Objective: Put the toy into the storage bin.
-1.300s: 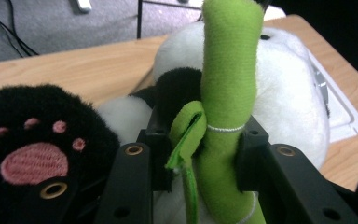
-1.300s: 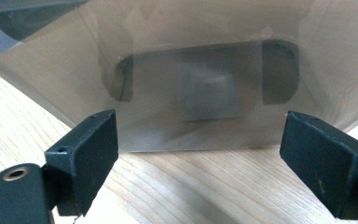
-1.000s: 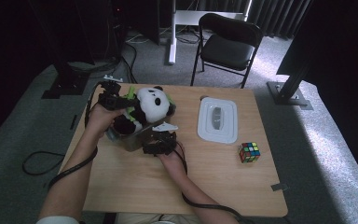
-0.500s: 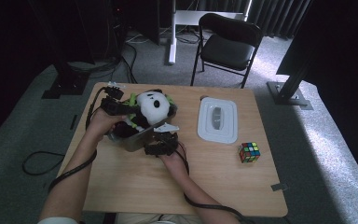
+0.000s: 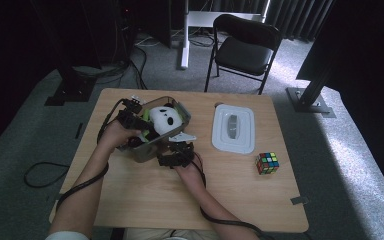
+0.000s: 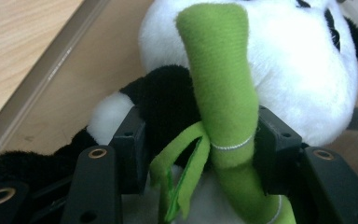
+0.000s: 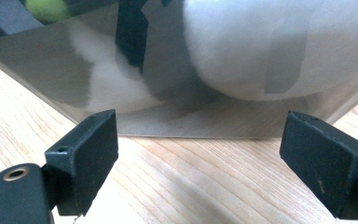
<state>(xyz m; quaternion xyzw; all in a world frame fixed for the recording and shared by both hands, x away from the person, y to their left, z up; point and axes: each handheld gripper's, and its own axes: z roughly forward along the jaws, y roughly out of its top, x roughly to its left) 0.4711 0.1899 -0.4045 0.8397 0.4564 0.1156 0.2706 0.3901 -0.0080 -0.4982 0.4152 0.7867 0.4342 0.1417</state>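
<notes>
Panda head cut by top edge; body blurred behind box wall.

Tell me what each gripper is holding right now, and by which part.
The left gripper, its jaws just opening, straddles the panda toy's green bamboo stalk and black arm; whether it grips cannot be told. The right gripper is open, holding nothing.

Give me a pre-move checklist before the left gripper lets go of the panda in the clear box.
1. Panda plush inside the clear box: ok, head rises above the rim.
2. Left gripper freed: cannot tell; its jaws have just been opening, with the green bamboo stalk and black arm between them.
3. Right gripper open: ok, jaws wide apart, facing the box wall, holding nothing.
4. Lid within reach: ok, flat on the table beside the box.
5. Rubik's cube out of the way: ok.
</notes>
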